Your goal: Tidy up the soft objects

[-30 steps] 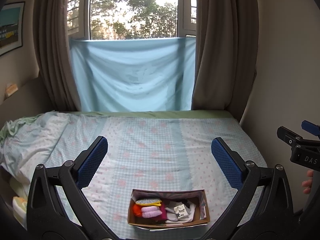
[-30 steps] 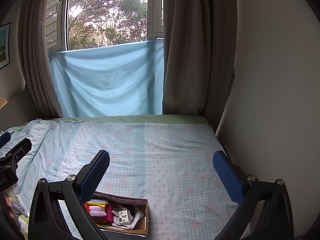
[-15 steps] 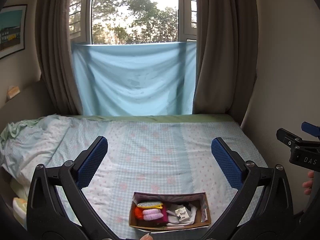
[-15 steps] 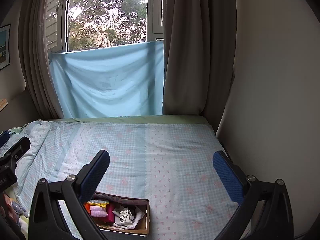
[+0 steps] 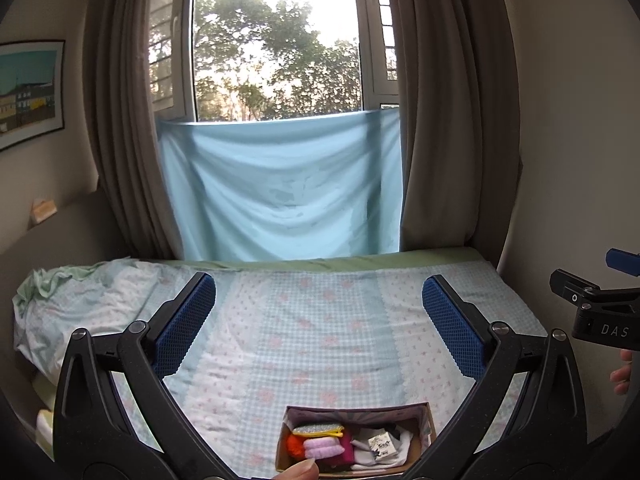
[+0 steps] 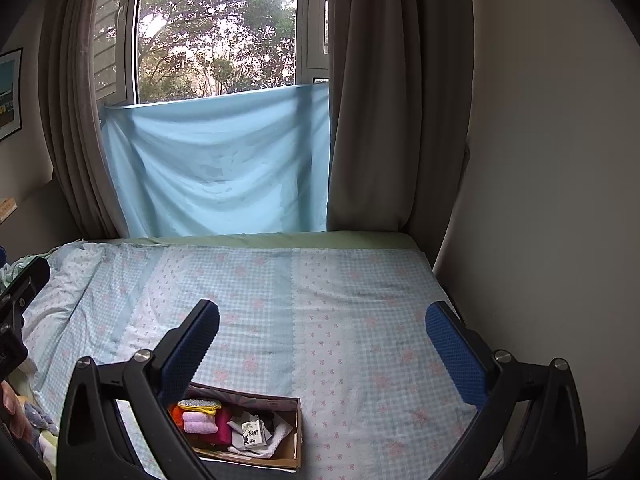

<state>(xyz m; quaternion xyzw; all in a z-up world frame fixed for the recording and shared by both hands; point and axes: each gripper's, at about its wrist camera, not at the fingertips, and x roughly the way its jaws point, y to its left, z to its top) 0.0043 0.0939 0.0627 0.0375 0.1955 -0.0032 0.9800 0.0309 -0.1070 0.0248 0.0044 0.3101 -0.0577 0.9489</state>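
A bed (image 5: 320, 320) with a pale blue checked cover dotted with pink flowers fills the lower half of both views, running back to a window (image 5: 276, 52) flanked by brown curtains (image 5: 440, 120), with a light blue cloth (image 5: 280, 184) hung across the window's lower part. The left gripper (image 5: 318, 320) hangs above the bed with its blue-padded jaws spread wide and nothing between them; the right gripper (image 6: 322, 336) is likewise spread wide and holds nothing. Near the front edge of the bed sits an open cardboard box (image 5: 424, 410) holding the soft objects (image 5: 324, 446): an orange piece, a pink roll, a magenta fold and white cloth, packed side by side. A small white printed item (image 6: 252, 432), perhaps a little carton, lies on the white cloth
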